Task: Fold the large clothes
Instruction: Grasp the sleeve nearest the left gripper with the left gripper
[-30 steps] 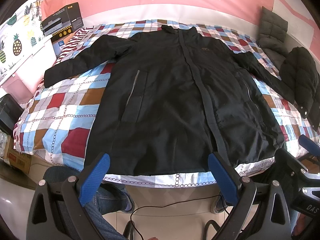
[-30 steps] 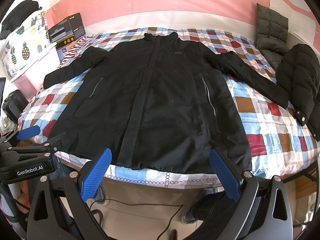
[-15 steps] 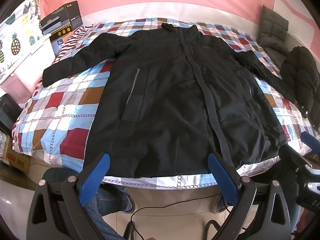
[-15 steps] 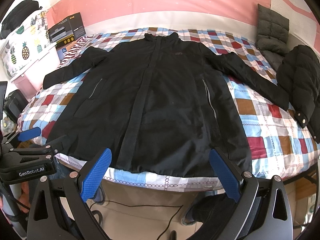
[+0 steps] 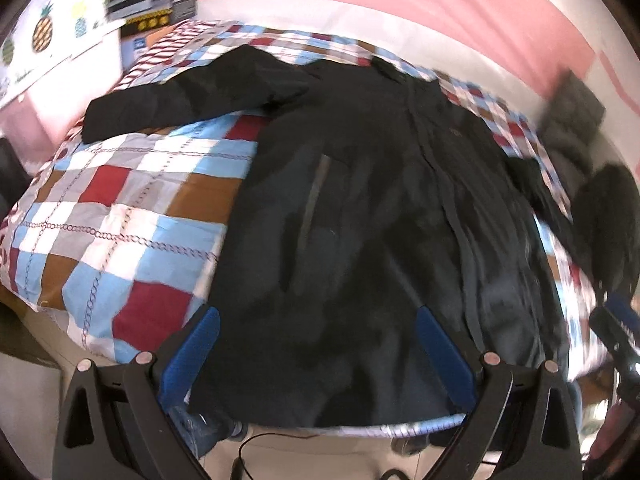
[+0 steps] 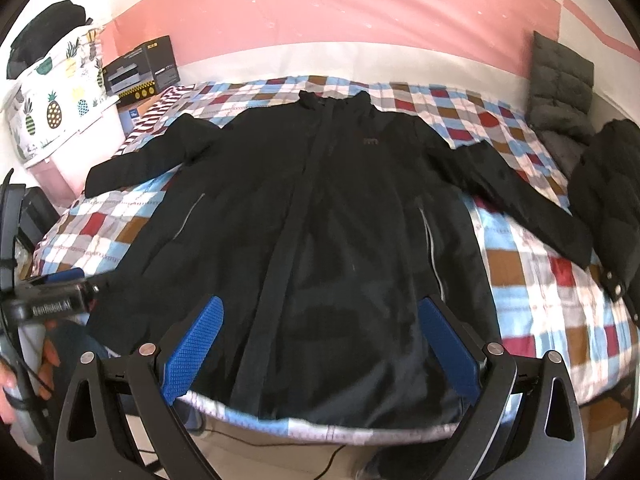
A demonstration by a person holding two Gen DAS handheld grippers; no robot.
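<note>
A large black jacket [image 6: 320, 220] lies flat and front up on the checkered bed [image 6: 540, 280], sleeves spread to both sides; it also shows in the left wrist view [image 5: 360, 220], blurred. My left gripper [image 5: 318, 344] is open and empty, over the jacket's lower left hem. My right gripper [image 6: 320, 344] is open and empty, over the hem near the zip. The left gripper also appears at the left edge of the right wrist view [image 6: 52, 300].
A black puffer coat [image 6: 608, 192] lies at the bed's right edge and a grey quilted garment [image 6: 560, 84] behind it. A black box [image 6: 140, 72] and a pineapple-print container [image 6: 52, 108] stand at the left. A cable [image 6: 332, 460] runs on the floor below the bed.
Both grippers have moved forward and down toward the jacket's hem. The left one has swung toward the left side of the jacket, and its view is blurred. Both stay open.
</note>
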